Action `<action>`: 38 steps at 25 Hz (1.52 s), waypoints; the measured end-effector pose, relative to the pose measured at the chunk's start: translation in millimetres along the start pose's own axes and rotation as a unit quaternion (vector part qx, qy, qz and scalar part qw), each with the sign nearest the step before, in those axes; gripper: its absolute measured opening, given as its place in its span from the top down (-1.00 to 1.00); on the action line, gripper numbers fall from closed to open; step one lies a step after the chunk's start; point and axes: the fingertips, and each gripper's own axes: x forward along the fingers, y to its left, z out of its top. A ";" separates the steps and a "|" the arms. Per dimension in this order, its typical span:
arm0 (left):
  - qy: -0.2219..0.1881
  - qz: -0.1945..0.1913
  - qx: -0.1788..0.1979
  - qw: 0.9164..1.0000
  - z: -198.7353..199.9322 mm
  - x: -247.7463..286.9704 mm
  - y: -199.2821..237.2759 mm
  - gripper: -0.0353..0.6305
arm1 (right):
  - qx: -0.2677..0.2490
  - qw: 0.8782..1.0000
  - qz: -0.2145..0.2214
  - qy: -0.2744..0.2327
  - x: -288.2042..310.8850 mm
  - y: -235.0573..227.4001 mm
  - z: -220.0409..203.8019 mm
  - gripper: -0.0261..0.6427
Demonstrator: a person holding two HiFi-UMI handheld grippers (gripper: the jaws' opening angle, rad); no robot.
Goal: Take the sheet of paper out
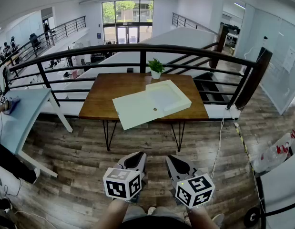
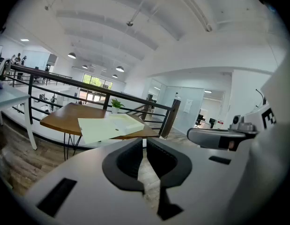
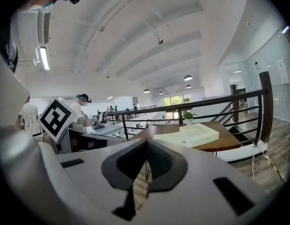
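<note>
- The sheet of paper (image 1: 135,111) reads as the pale, faintly greenish flat rectangle on the wooden surface (image 1: 104,97). It lies at an angle, and its near corner hangs over the surface's near edge.
- Its far-right edge meets a shallow white tray (image 1: 180,105). Whether it is tucked under the tray or only lies against it cannot be told from here.
- The sheet looks thin, matt and smooth, and it lies flat without curl. A small dark dot shows on it close to the tray.
- The tray is rectangular with low upright walls, and it looks stiff and plain.
- The task seems barely begun: the sheet is untouched, and the whole approach, grasp and pull are left to do.
- The left gripper (image 1: 136,155) and the right gripper (image 1: 178,159) are held low at the near side, over the plank floor (image 1: 80,161) and well apart from the surface.
- Both sets of jaws are clenched tip to tip with nothing between them.
- The surface is warm brown wood on thin black hairpin legs.
- A small potted plant (image 1: 156,67) stands at the far edge, before a dark metal railing (image 1: 142,49).
</note>
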 end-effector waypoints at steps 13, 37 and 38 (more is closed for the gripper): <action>-0.010 -0.014 -0.019 1.000 -0.4 14.7 -7.0 0.78 | 0.032 0.999 0.009 -0.013 6.5 -9.9 -3.5 0.84; 0.015 -0.003 -0.029 0.999 2.8 101.3 22.3 0.79 | 0.069 0.998 0.013 0.003 57.5 -79.3 -18.6 0.84; 0.016 -0.005 -0.028 0.999 7.5 109.6 28.6 0.79 | 0.068 0.998 0.012 0.005 67.6 -83.4 -16.5 0.84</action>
